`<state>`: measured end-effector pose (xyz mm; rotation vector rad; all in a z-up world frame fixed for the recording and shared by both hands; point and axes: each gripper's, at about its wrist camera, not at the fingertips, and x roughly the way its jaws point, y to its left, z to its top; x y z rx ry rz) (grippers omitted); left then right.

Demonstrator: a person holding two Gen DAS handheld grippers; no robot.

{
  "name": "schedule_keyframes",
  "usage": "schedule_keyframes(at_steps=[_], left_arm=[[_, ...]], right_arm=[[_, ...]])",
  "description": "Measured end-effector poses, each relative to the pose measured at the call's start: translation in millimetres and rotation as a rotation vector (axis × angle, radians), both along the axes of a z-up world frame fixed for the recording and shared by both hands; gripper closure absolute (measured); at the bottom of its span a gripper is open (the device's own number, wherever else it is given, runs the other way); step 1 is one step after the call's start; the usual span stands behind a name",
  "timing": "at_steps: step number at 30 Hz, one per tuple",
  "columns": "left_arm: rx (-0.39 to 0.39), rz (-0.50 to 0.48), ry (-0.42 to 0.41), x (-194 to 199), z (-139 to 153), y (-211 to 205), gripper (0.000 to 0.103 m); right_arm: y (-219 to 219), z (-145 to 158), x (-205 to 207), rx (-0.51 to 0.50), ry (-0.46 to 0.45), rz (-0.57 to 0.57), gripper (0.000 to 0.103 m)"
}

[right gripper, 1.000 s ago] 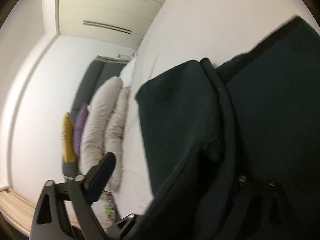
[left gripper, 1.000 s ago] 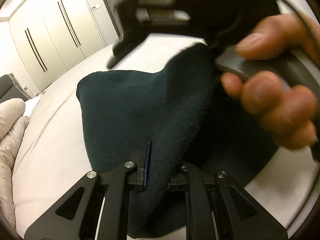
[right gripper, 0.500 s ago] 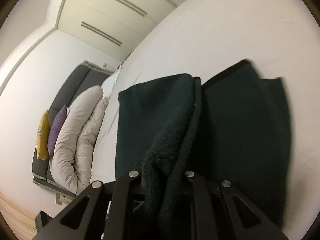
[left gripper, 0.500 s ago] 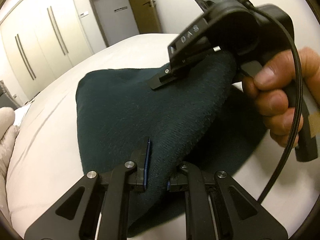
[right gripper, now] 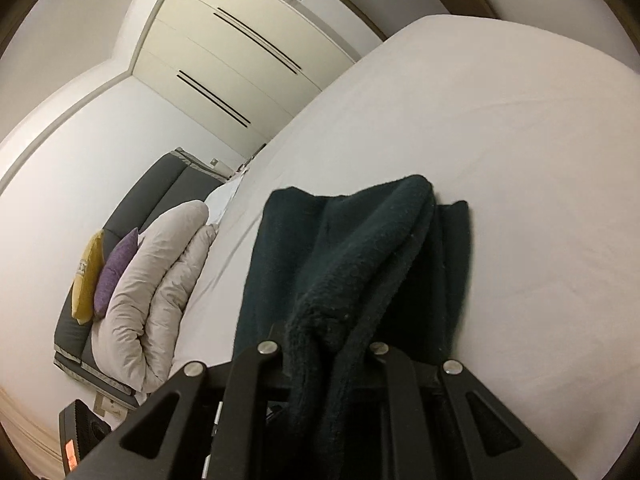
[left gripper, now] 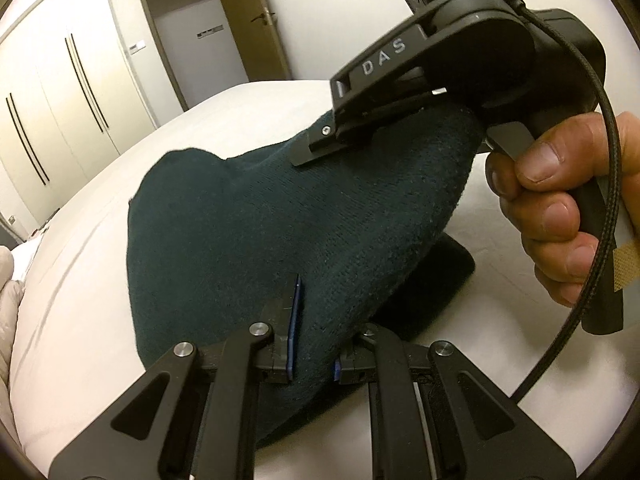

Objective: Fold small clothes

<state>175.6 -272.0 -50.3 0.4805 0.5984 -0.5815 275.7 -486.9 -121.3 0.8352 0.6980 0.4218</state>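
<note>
A dark green knit garment (left gripper: pixel 248 236) lies partly on the white bed (left gripper: pixel 80 280), with its near side lifted off the sheet. My left gripper (left gripper: pixel 316 344) is shut on its near edge. My right gripper (left gripper: pixel 320 152), held in a hand, is shut on the raised corner at the upper right of the left wrist view. In the right wrist view the garment (right gripper: pixel 360 264) hangs bunched between the right gripper's jaws (right gripper: pixel 324 344), its far part draped on the bed (right gripper: pixel 520 160).
Cream wardrobe doors (left gripper: pixel 60 92) and a doorway (left gripper: pixel 204 36) stand beyond the bed. A pale rolled duvet (right gripper: pixel 160 292), purple and yellow cushions (right gripper: pixel 116 272) and a grey headboard (right gripper: pixel 140 208) are at the bed's left end.
Both grippers have lifted their held edges higher and carried them back. The right gripper moved from close over the cloth to the upper right, and the fold stands taller.
</note>
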Motion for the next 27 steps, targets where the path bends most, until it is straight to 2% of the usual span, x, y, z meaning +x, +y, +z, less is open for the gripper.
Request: schedule_keyframes(at_steps=[2, 4, 5, 7, 10, 13, 14, 16, 19, 21, 23, 24, 25, 26, 27], left_arm=[[0.014, -0.002, 0.011, 4.0, -10.4, 14.1, 0.092], [0.043, 0.005, 0.052, 24.7, -26.9, 18.5, 0.092], [0.049, 0.009, 0.071, 28.0, -32.9, 20.5, 0.092], [0.031, 0.007, 0.069, 28.5, -32.6, 30.0, 0.091], [0.000, -0.009, 0.112, 30.4, -25.2, 42.4, 0.090], [-0.104, -0.028, 0.161, 30.9, -11.7, 72.0, 0.088], [-0.132, -0.032, 0.174, 30.0, -2.4, 70.0, 0.088], [-0.187, -0.036, 0.168, 31.3, 8.4, 89.4, 0.088], [-0.251, -0.026, 0.184, 35.5, 15.8, 111.2, 0.087], [-0.263, -0.007, 0.206, 40.8, 27.0, 117.1, 0.084], [-0.294, -0.007, 0.236, 61.5, 33.7, 126.5, 0.084], [-0.322, -0.046, 0.276, 59.8, 39.0, 133.5, 0.084], [-0.327, -0.085, 0.293, 40.8, 46.7, 133.1, 0.082], [-0.300, -0.132, 0.309, 37.2, 46.5, 136.4, 0.074], [-0.260, -0.153, 0.315, 30.5, 44.1, 131.4, 0.070]], right_arm=[[0.7, -16.7, -1.9, 0.011, 0.043, -0.007, 0.088], [4.8, -40.9, 4.1, -0.011, 0.113, 0.007, 0.088], [6.6, -47.0, 5.8, -0.003, 0.114, 0.008, 0.091], [3.8, -49.9, 6.2, 0.040, 0.108, -0.002, 0.092], [5.9, -40.4, 6.2, 0.000, 0.103, 0.001, 0.091], [2.9, -32.3, 1.9, -0.008, 0.090, -0.004, 0.089], [2.1, -33.3, 1.0, -0.003, 0.095, -0.005, 0.089], [10.5, -38.6, 2.0, 0.009, 0.111, 0.001, 0.089], [4.9, -51.7, -0.2, 0.108, 0.113, 0.008, 0.090], [3.1, -46.9, -5.0, 0.117, 0.120, 0.008, 0.081], [1.0, -36.3, -12.6, 0.070, 0.120, 0.000, 0.075], [-0.9, -32.7, -16.1, 0.050, 0.114, -0.006, 0.071], [-3.8, -28.6, -20.1, 0.025, 0.111, -0.017, 0.069], [-6.7, -26.6, -22.6, 0.006, 0.119, -0.029, 0.067], [-9.7, -26.0, -24.0, -0.014, 0.139, -0.046, 0.060]])
